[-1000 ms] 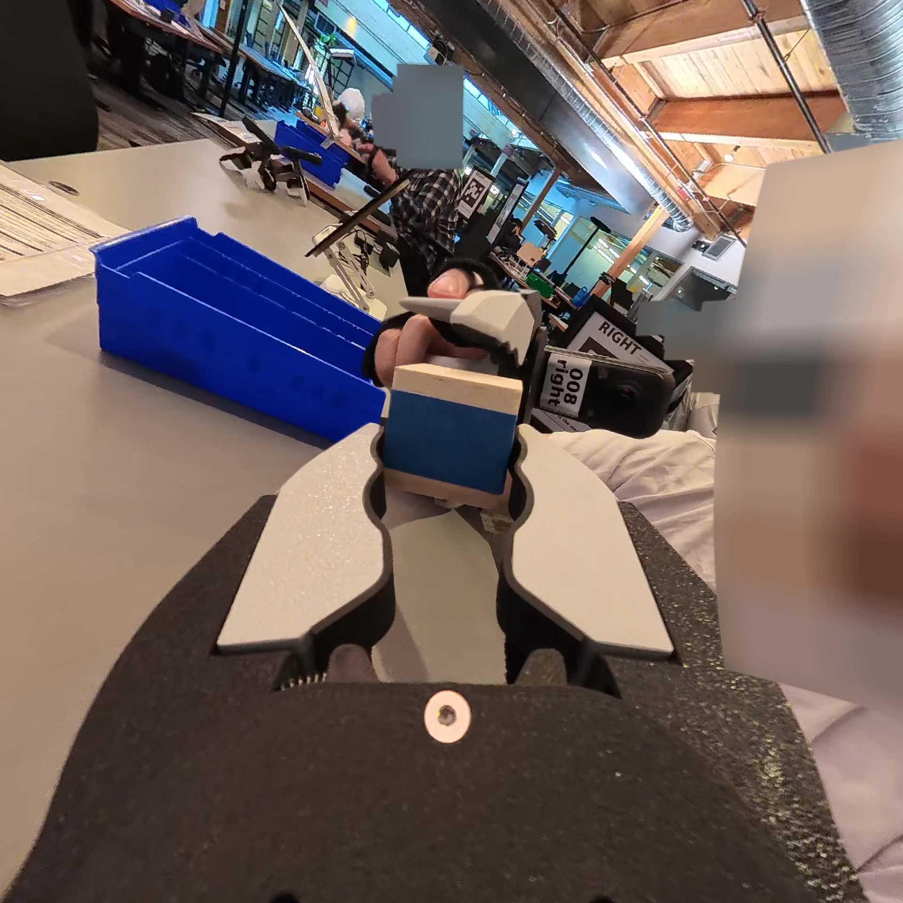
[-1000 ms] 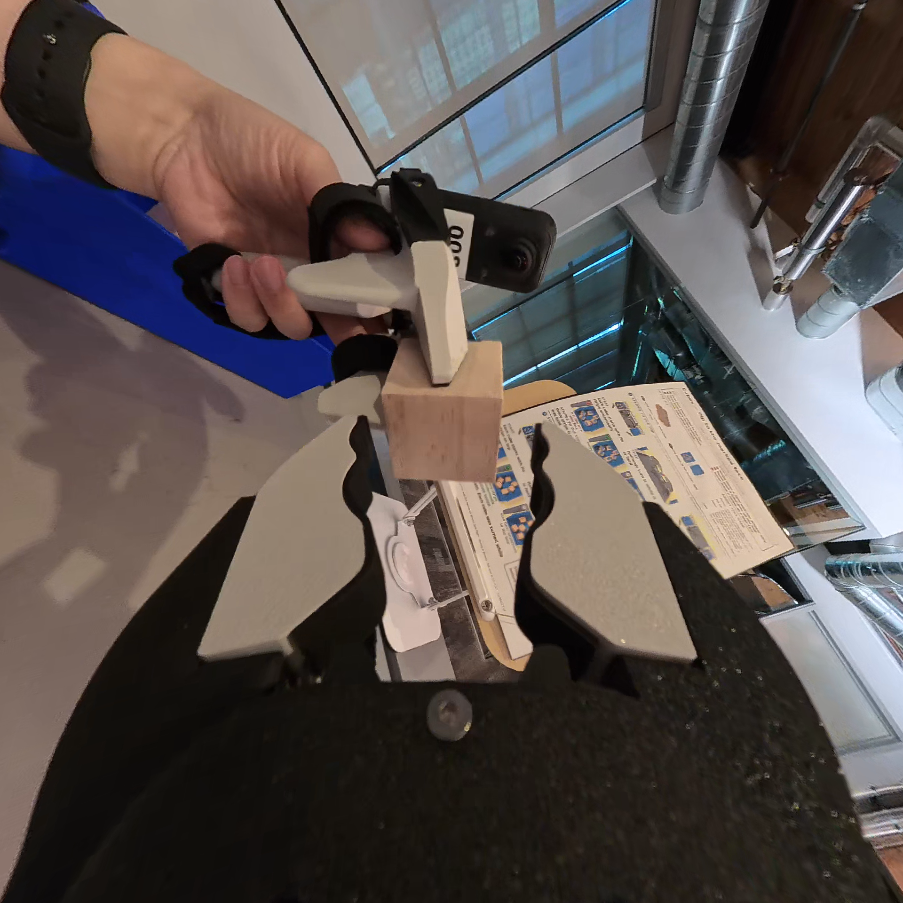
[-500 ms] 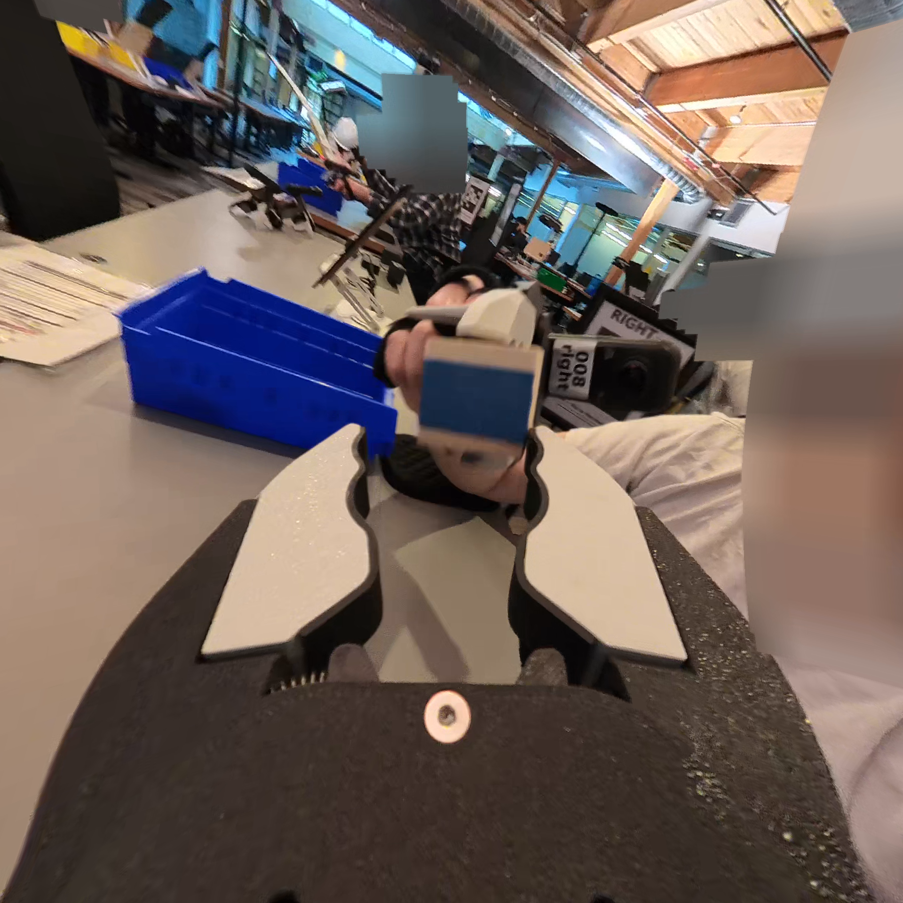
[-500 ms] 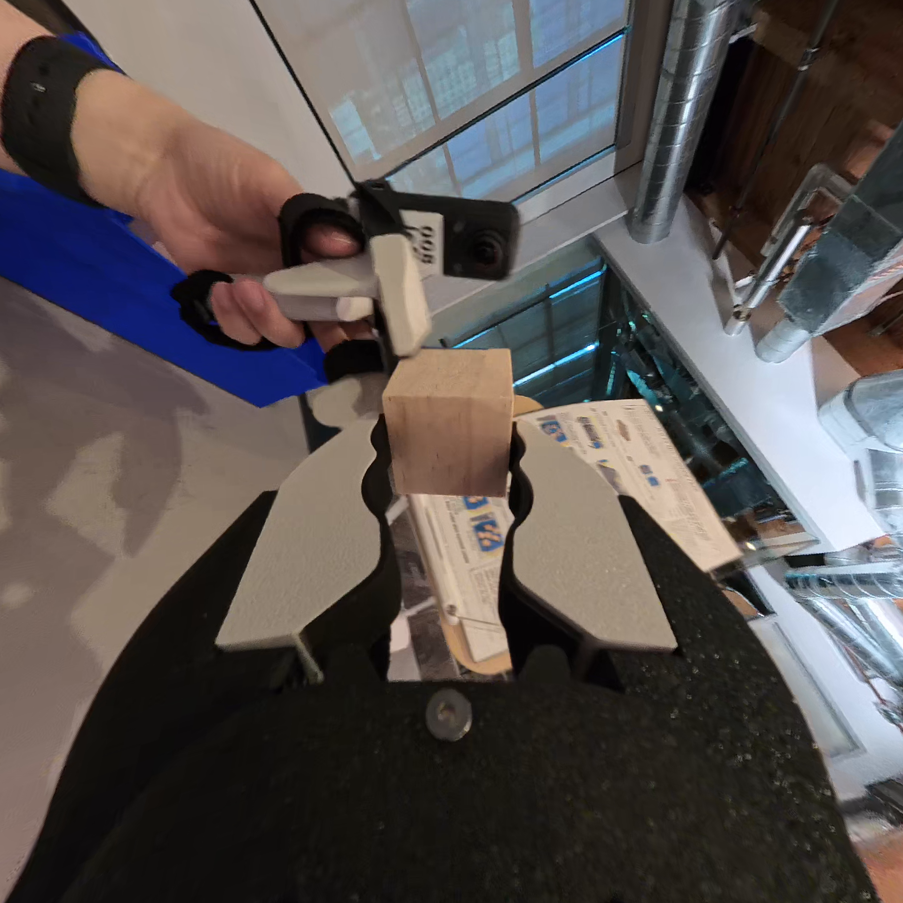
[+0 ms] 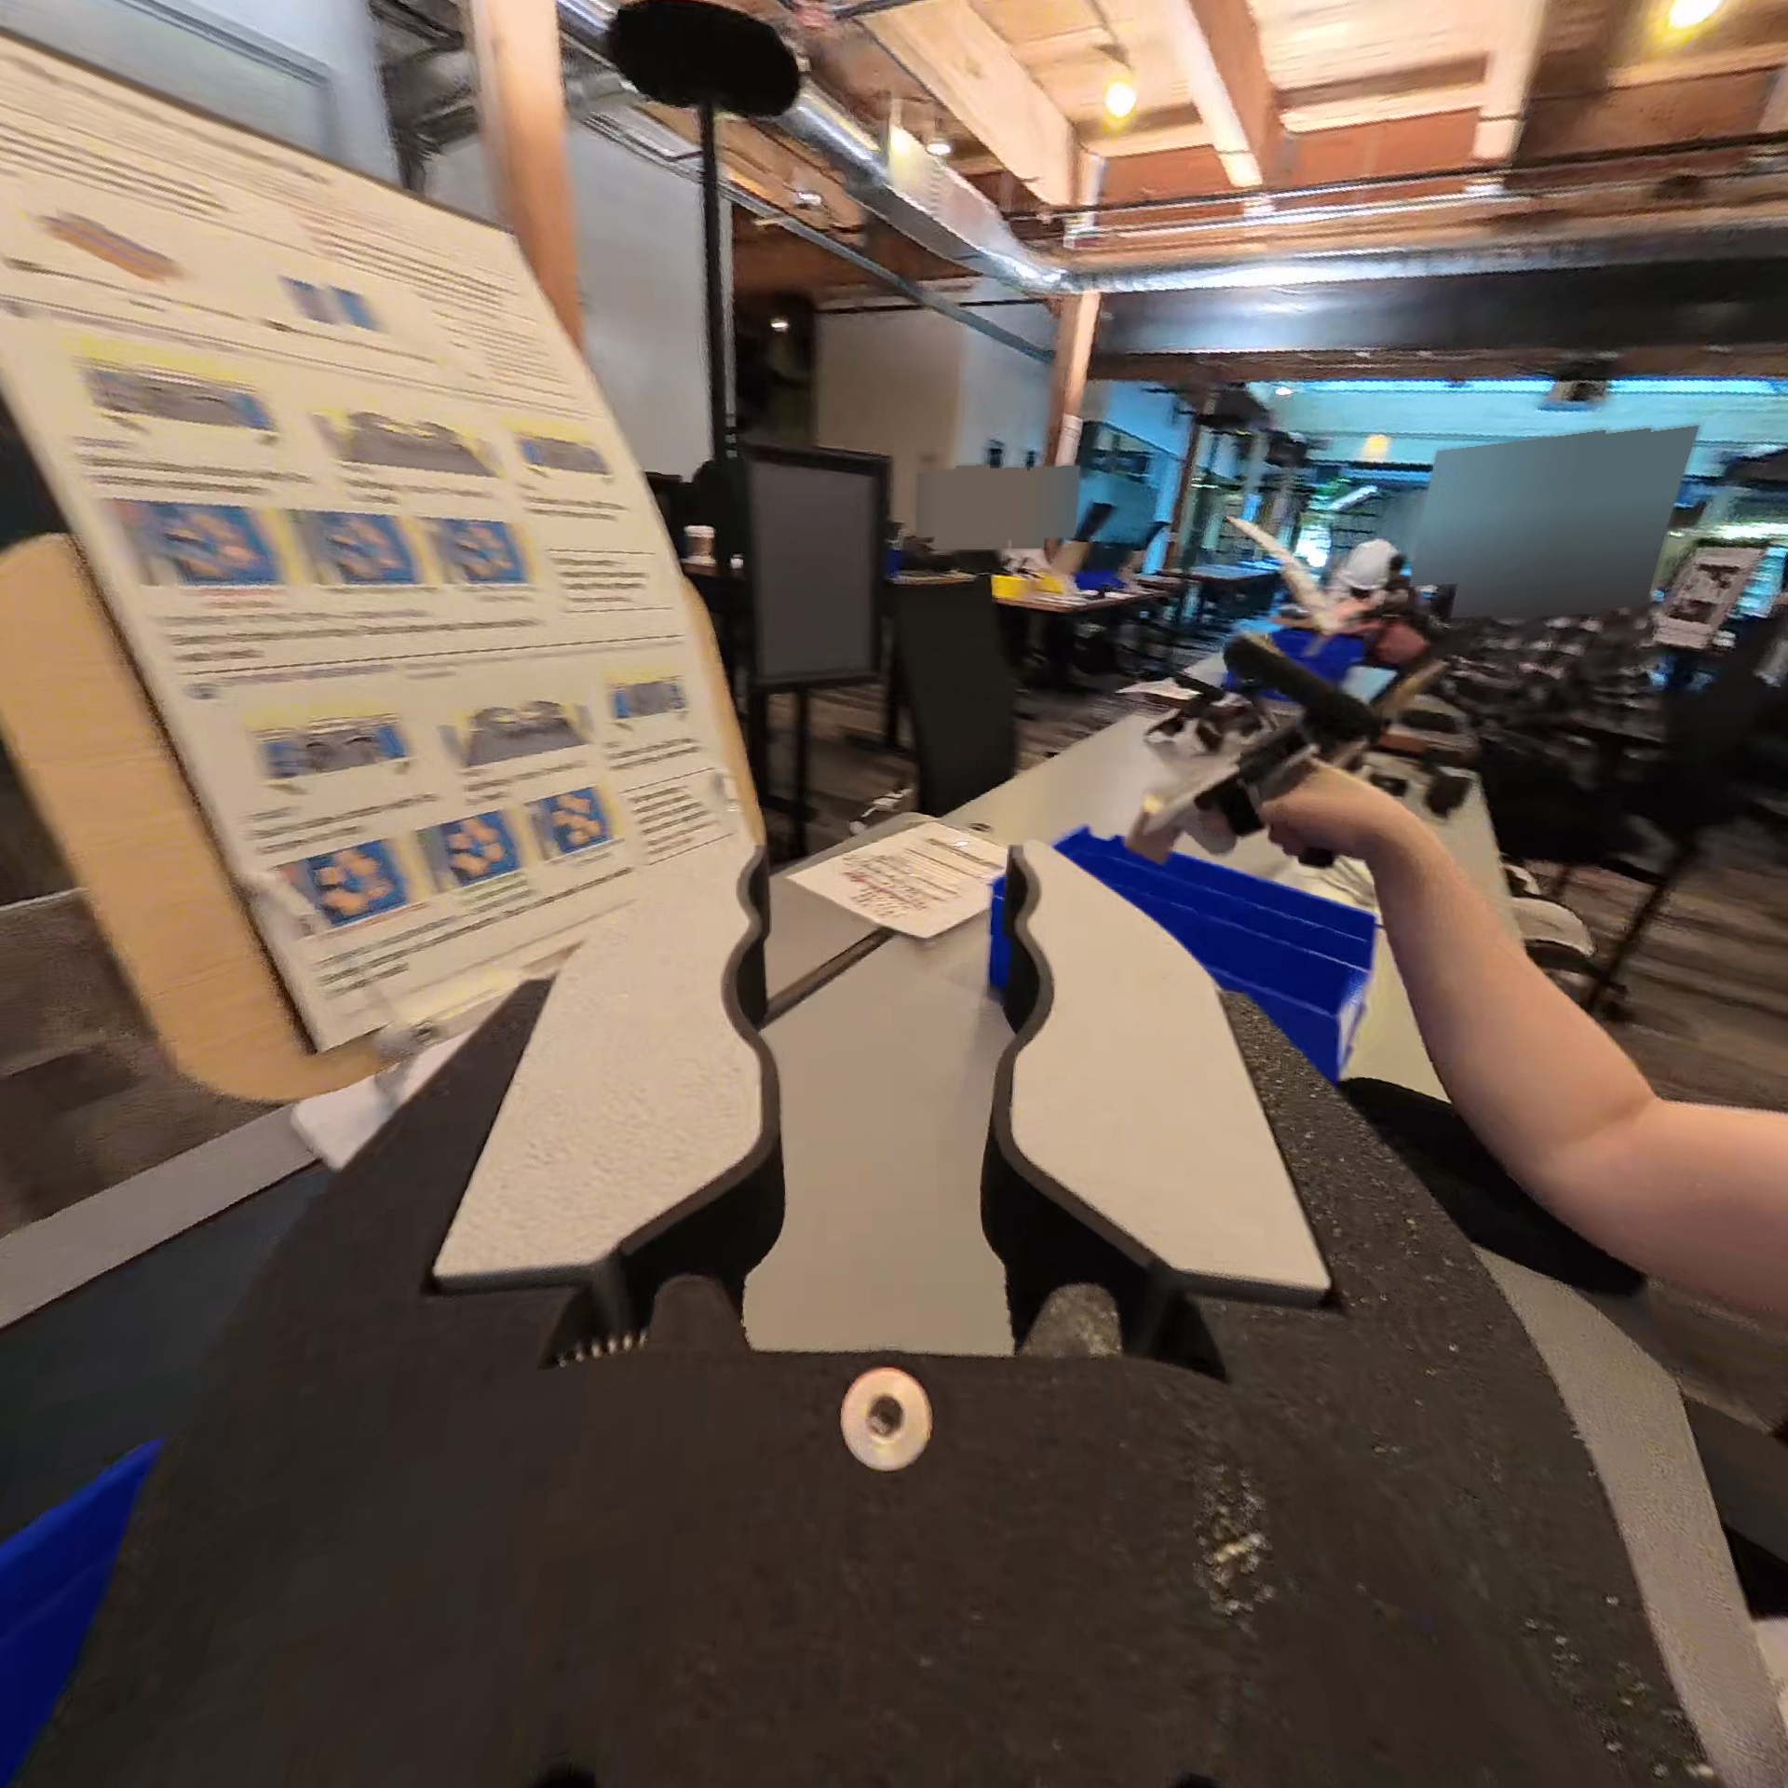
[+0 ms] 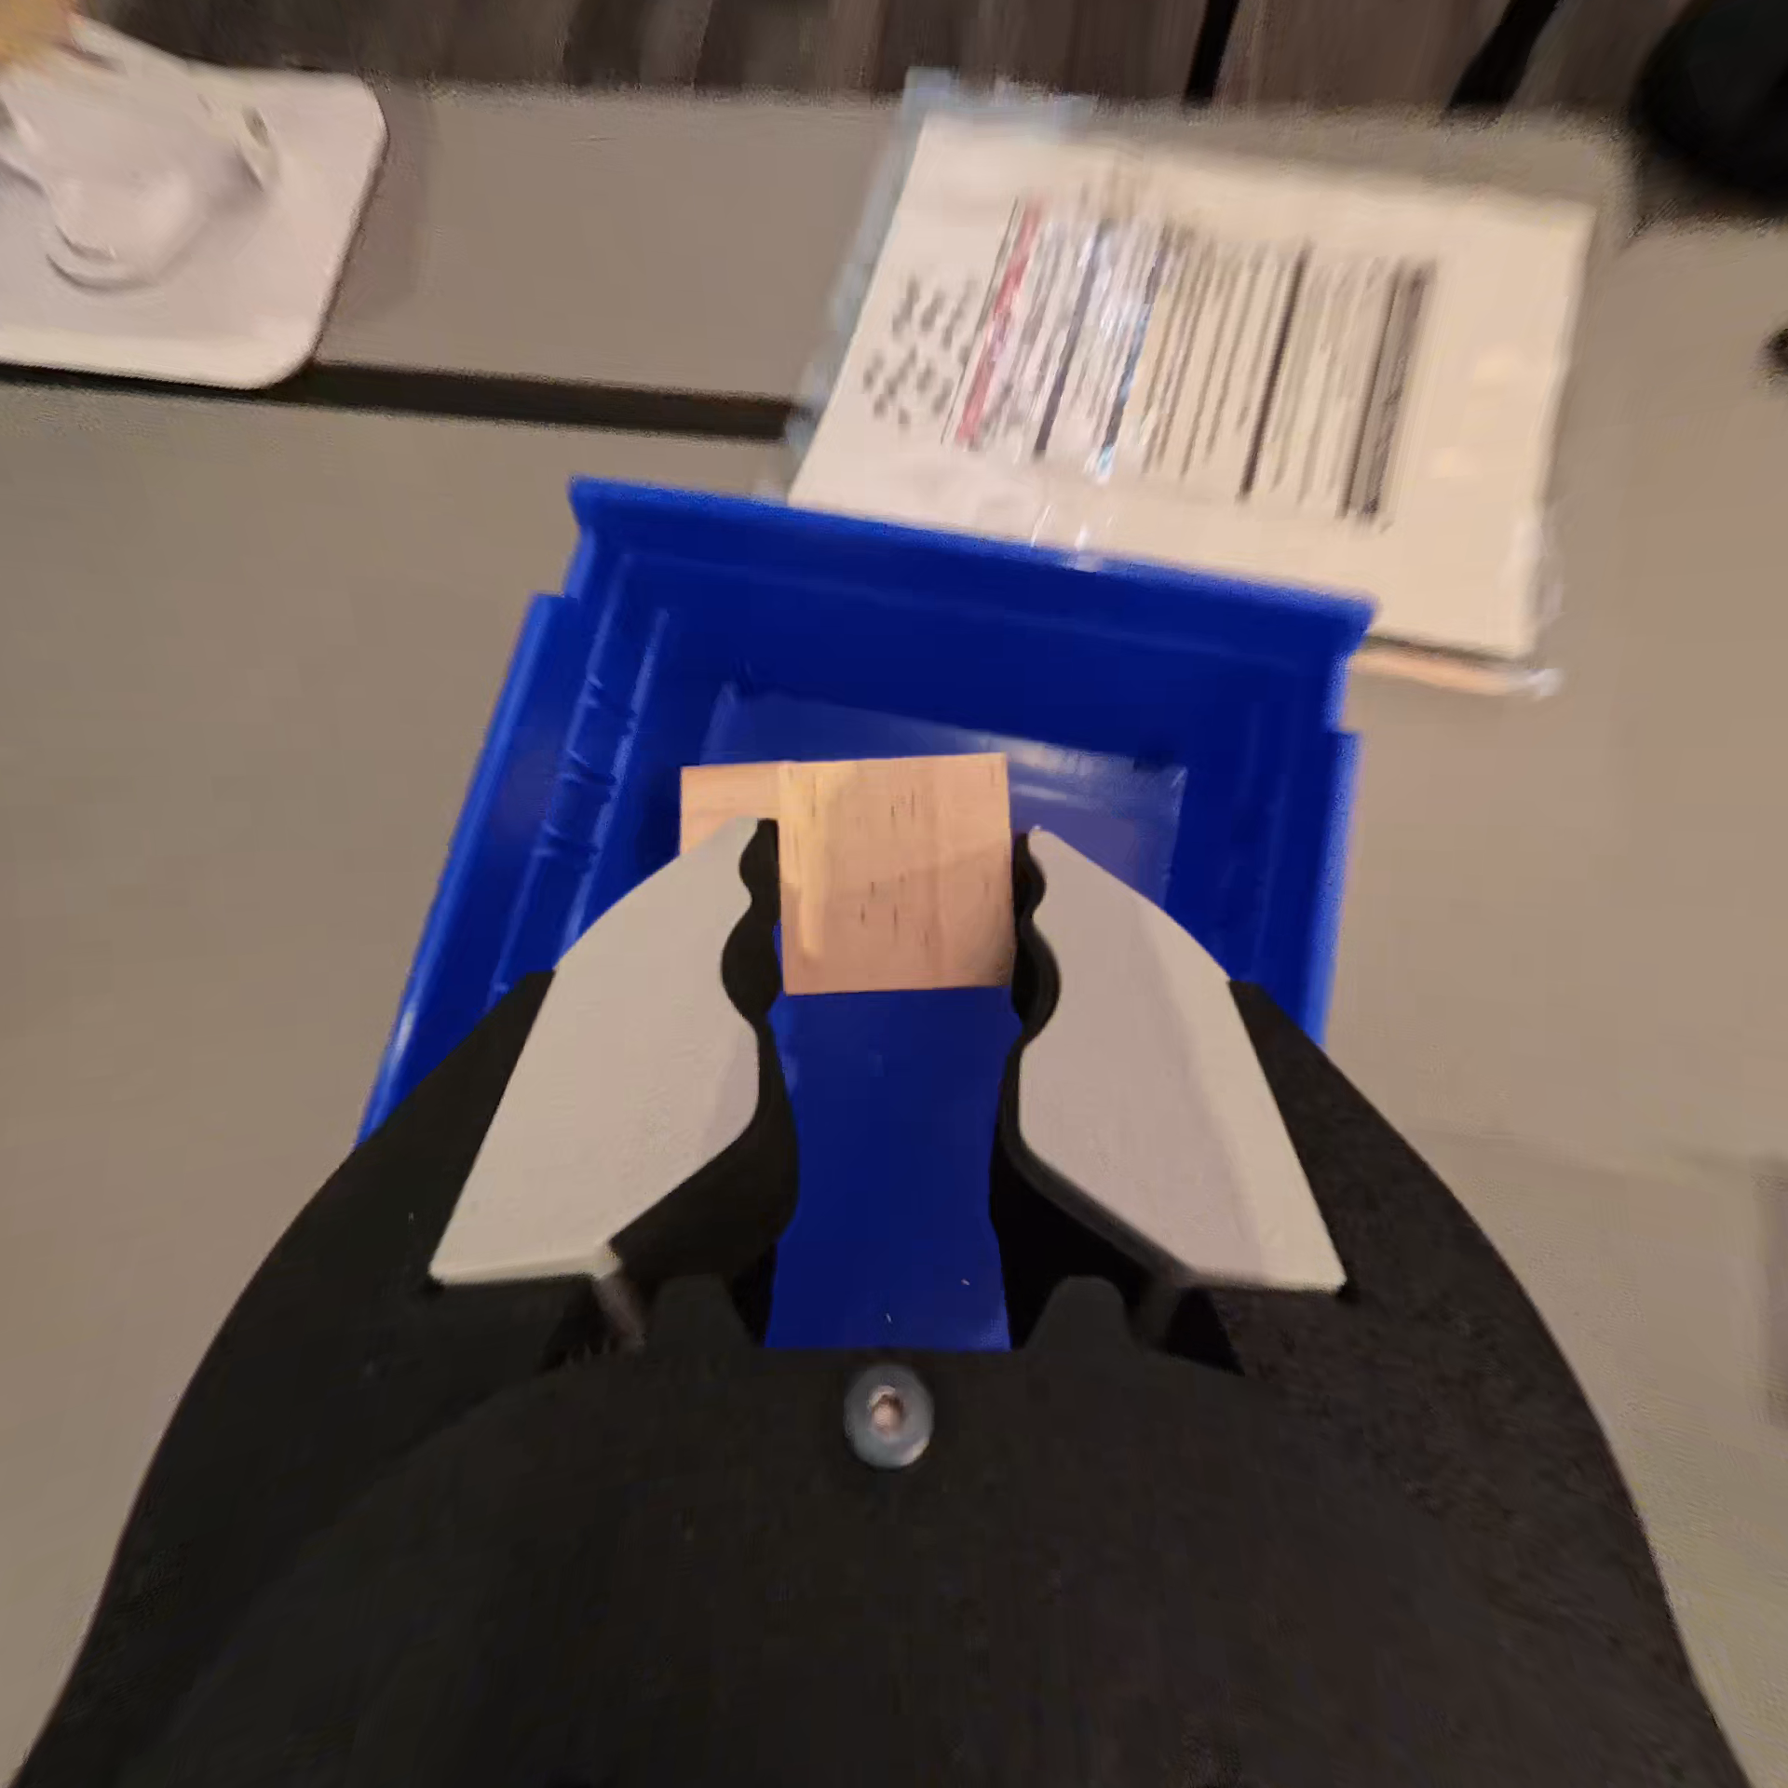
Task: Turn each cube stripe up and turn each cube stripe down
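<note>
My right gripper (image 6: 895, 837) is shut on a plain-looking wooden cube (image 6: 895, 880) and holds it above the inside of a blue bin (image 6: 968, 571), pointing down. No stripe shows on the cube face toward me. A second bit of wood (image 6: 726, 803) shows just left of and behind the cube; I cannot tell whether it is another cube. My left gripper (image 5: 885, 900) is open and empty above the grey table (image 5: 871, 1113). In the left wrist view the right gripper (image 5: 1200, 808) shows far off over the blue bin (image 5: 1209, 929).
An instruction sheet on a cardboard stand (image 5: 368, 600) is close at my left gripper's left. A printed sheet in a plastic sleeve (image 6: 1209, 368) lies behind the bin. A white base (image 6: 164, 223) is at the far left. Another blue edge (image 5: 58, 1596) shows low left.
The cube passed from my left gripper to my right one. The left opened and swung away toward the instruction sheet. The right closed on the cube and carried it over the blue bin.
</note>
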`<state>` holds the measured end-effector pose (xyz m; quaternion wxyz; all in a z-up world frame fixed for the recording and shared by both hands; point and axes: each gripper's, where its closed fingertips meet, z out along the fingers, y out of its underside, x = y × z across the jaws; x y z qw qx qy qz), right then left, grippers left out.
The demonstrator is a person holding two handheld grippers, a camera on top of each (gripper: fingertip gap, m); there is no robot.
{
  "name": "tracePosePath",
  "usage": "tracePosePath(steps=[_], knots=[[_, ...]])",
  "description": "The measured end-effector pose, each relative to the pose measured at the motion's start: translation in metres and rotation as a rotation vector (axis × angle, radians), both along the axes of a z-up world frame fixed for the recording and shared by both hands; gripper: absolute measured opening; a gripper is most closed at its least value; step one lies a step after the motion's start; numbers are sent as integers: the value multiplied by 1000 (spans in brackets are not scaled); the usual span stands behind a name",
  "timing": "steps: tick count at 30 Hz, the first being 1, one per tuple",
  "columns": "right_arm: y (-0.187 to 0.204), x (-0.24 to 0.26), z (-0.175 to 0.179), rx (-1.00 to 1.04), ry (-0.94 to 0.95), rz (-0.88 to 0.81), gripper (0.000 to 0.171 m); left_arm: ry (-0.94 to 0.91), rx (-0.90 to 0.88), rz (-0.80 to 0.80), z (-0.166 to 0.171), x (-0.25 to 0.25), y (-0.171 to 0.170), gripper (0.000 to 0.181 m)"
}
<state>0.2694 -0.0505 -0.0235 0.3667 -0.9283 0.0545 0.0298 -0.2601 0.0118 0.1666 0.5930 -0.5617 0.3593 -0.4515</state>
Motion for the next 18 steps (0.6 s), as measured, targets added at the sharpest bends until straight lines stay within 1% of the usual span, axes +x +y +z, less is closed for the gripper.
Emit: tracePosePath(steps=[1,3,6,12,18], knots=[[4,1,-17,-42,41,1,46,9,-13,34,1,-10,4,46],[8,4,-44,-128,65,-19,46,34,-32,118,0,-28,13,46],[15,1,-62,-197,52,-45,46,50,-34,219,1,-50,23,45],[25,1,-90,-272,23,-101,45,65,-43,217,-1,-52,21,41],[28,5,-114,-324,25,-119,45,128,-34,227,-9,-43,23,38]])
